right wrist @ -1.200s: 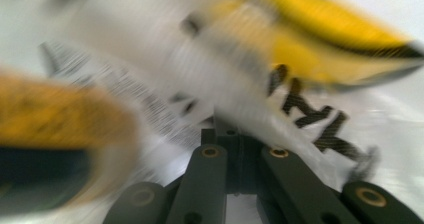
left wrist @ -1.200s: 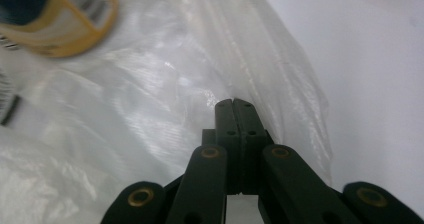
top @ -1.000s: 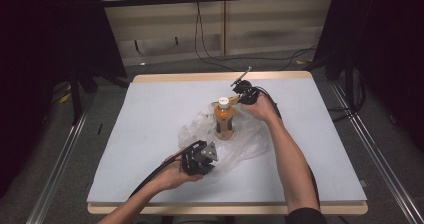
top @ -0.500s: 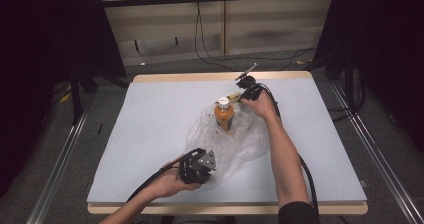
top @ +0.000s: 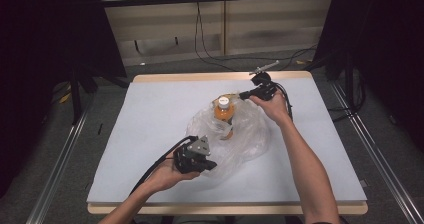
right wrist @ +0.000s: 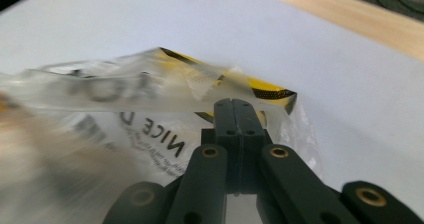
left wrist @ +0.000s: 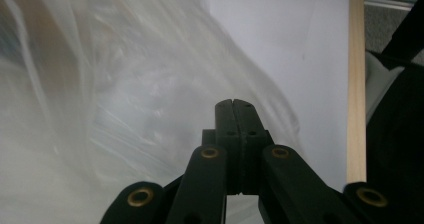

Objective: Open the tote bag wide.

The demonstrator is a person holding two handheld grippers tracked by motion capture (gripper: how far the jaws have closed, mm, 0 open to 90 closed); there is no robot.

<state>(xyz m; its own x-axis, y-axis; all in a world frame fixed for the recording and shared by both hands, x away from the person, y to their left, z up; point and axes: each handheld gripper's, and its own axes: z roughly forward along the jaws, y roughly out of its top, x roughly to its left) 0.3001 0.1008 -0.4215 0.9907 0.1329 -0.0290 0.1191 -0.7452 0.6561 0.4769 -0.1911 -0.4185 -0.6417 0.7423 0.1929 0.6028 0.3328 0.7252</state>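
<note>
Clear plastic of the bag [top: 235, 139] lies crumpled mid-table around an upright orange bottle [top: 224, 115] with a white cap, its long axis vertical, between the two hands. Right gripper [top: 245, 95], jaws together on the bag's far rim (printed film shows at its tips), sits just beside the bottle's cap and nearer it. Left gripper [top: 207, 165], jaws together on the near edge, is farther; loose film surrounds the bottle.

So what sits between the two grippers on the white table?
In the high view, the crumpled clear plastic bag with the orange bottle upright in it lies between the left gripper and right gripper.
</note>
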